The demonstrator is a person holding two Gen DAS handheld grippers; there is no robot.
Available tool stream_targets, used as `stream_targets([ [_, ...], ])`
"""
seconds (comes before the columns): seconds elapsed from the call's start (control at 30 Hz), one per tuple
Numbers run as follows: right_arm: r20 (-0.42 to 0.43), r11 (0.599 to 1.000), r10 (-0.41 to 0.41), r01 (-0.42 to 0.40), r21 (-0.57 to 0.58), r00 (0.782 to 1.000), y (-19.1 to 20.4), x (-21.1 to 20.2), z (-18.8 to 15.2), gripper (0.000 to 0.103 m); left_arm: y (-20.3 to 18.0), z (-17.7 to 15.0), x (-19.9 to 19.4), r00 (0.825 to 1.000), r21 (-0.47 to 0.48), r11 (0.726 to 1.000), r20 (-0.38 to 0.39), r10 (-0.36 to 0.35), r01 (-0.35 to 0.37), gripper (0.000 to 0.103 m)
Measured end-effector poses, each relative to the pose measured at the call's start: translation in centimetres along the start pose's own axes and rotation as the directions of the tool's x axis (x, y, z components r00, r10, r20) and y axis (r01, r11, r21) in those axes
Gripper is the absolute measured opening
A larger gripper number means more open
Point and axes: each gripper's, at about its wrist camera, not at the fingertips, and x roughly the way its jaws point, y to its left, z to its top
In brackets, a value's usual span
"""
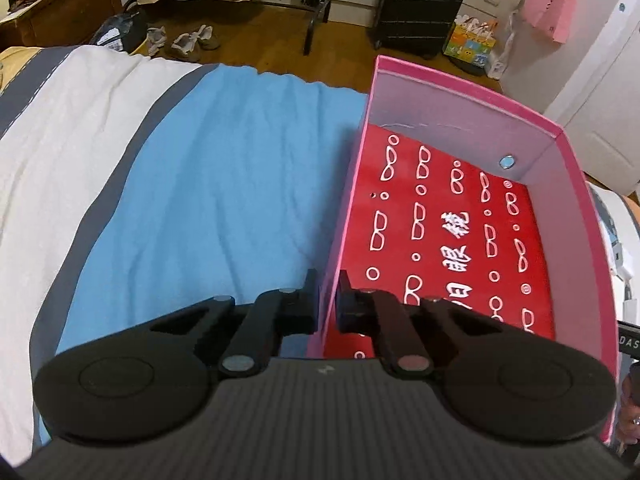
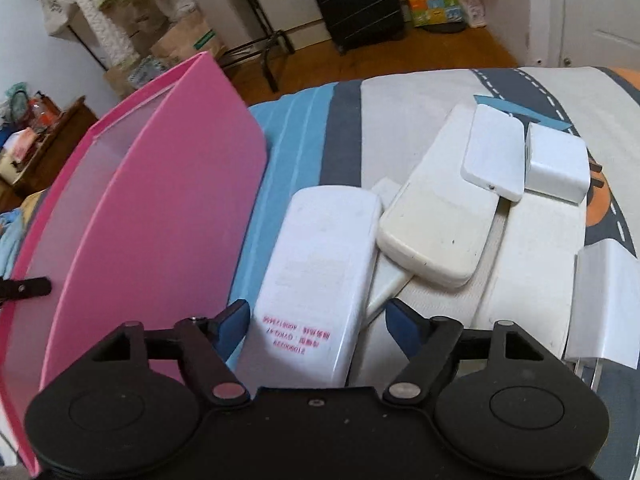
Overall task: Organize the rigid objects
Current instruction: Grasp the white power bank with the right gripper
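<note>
pink box (image 1: 460, 120) sitting empty; left gripper (image 1: 329, 300) clamping its wall, right gripper (image 2: 316, 320) gaping around white remote (image 2: 320, 264); everything left unpacked.

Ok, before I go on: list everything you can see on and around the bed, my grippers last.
pink box: one, pink outside, red printed floor, on the bed.
white remote: one, white with red print, beside the box.
cream remote: one, off-white, right of the white remote.
flat case: one, white, on the cream remote's far end.
charger: one, white, right of the flat case.
bedding: blue, white and grey stripes.
suitcase: one, black, on the floor beyond.
shoes: a pair, pale, on the floor.
left gripper: black, shut on the box's wall.
right gripper: black, blue pads, open astride the white remote.
</note>
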Motion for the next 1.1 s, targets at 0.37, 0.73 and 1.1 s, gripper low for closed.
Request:
stream_targets([
  [0.37, -0.064, 1.0, -0.025, 0.025, -0.01, 0.998, 0.4, -1.3, -0.6, 0.061, -0.2, -0.3, -0.5, 1.0, 0.005, 1.0, 0.029, 0.007, -0.007, 0.006],
  [0.73, -0.016, 0.986, -0.093, 0.09, -0.137, 0.996, 2.2, -0.5, -0.6, 0.061, 0.5, -0.2, -0.4, 0.999, 0.005, 1.0, 0.044, -0.021, 0.02, 0.005],
  [1.1, -0.058, 0.995, -0.047, 0.042, -0.088, 0.997, 1.4, -1.9, -1.6, 0.061, 0.2, -0.2, -0.3, 0.999, -0.003, 1.0, 0.041, -0.001, 0.001, 0.006],
])
